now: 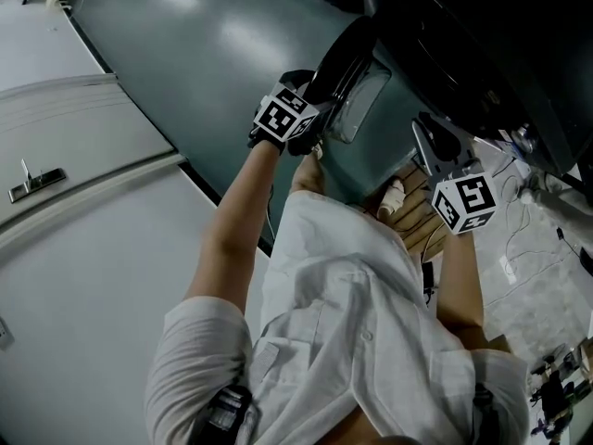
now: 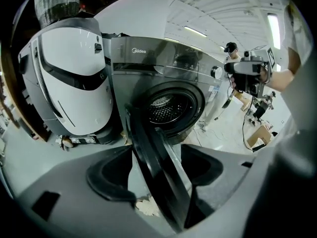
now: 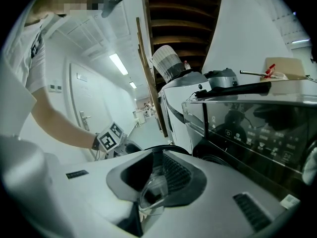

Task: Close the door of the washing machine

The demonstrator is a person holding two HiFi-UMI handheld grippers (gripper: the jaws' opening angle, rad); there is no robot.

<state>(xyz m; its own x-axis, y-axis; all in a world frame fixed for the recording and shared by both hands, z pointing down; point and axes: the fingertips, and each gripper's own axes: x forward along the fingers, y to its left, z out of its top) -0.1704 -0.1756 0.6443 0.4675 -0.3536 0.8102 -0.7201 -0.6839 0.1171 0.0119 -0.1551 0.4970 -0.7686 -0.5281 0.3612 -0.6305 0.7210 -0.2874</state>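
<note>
A dark grey front-loading washing machine [image 2: 148, 63] stands with its round drum opening [image 2: 168, 105] uncovered. Its door [image 1: 357, 72] is swung out on edge, glass bowl facing the machine. My left gripper [image 1: 320, 89] straddles the door's black rim [image 2: 161, 177], which runs up between the jaws. The jaws of the left gripper [image 2: 158, 150] are open, with gaps on both sides of the rim. My right gripper [image 1: 431, 135] hovers right of the door, apart from it. In the right gripper view the right gripper [image 3: 156, 170] has a narrow gap, through which the door's rim and clear glass show beyond.
A white appliance [image 2: 74, 78] with a ribbed hose [image 2: 57, 4] stands tight against the washer's left side. Cables and small gear [image 1: 547, 239] lie on the floor at the right. A cardboard box [image 2: 255, 140] sits beyond. Items [image 3: 277, 68] rest on the washer's top.
</note>
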